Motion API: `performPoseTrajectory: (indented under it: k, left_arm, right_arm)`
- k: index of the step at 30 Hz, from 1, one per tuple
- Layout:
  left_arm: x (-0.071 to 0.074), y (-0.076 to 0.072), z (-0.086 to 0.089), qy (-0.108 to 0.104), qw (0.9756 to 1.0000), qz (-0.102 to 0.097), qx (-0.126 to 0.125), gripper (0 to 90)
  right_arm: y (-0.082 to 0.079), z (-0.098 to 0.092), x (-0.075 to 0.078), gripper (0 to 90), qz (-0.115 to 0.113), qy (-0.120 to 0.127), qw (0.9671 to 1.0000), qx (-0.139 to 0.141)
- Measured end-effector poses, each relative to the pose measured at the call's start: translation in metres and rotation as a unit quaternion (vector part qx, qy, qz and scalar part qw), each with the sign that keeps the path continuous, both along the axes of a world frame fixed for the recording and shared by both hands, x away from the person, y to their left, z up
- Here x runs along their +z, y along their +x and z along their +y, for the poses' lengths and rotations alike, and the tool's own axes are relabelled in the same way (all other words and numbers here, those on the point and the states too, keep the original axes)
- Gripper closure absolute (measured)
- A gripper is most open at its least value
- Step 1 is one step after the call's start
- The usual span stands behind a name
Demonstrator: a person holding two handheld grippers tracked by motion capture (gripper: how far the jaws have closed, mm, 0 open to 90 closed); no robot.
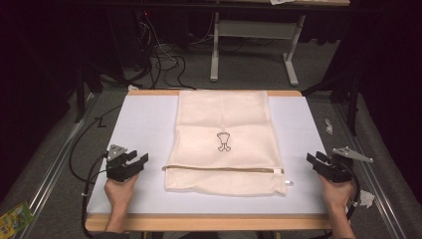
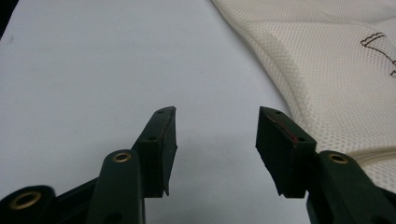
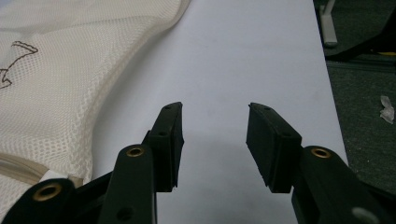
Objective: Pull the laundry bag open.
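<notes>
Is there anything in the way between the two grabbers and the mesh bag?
Nothing visible is. The left gripper and right gripper sit open on either side of the mesh bag, with just bare white tabletop between each one and the bag's edges.

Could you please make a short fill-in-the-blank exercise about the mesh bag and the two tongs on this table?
1. The cream mesh laundry bag lies flat on the ______ table mat.
2. A zipper runs across the bag near its ______ edge in the high view.
3. The jaws of the left tongs and the right tongs are ______, with nothing between them.
4. The small outline drawing sits near the ______ of the bag.

Missing words: white; near; open; middle
</notes>
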State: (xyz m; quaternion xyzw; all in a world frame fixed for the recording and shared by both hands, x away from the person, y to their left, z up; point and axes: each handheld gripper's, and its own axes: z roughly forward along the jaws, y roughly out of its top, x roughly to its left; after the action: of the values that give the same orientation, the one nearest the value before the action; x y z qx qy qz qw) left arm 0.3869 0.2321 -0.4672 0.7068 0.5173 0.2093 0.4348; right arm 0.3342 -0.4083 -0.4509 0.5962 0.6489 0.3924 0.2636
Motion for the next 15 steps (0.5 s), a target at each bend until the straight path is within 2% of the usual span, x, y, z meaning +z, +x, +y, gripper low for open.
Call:
performPoseTrajectory:
  k: [9,15]
  left_arm:
    - [-0.006,0.007,-0.003,0.01,0.9999,0.004,0.008,48.0]
    - [-0.006,0.009,-0.003,0.005,0.9998,0.0,0.02,48.0]
  right_arm:
    - [0.007,0.003,-0.004,57.3,0.005,-0.009,0.9999,0.0]
    - [0.01,0.004,-0.006,57.2,0.009,-0.015,0.9998,0.0]
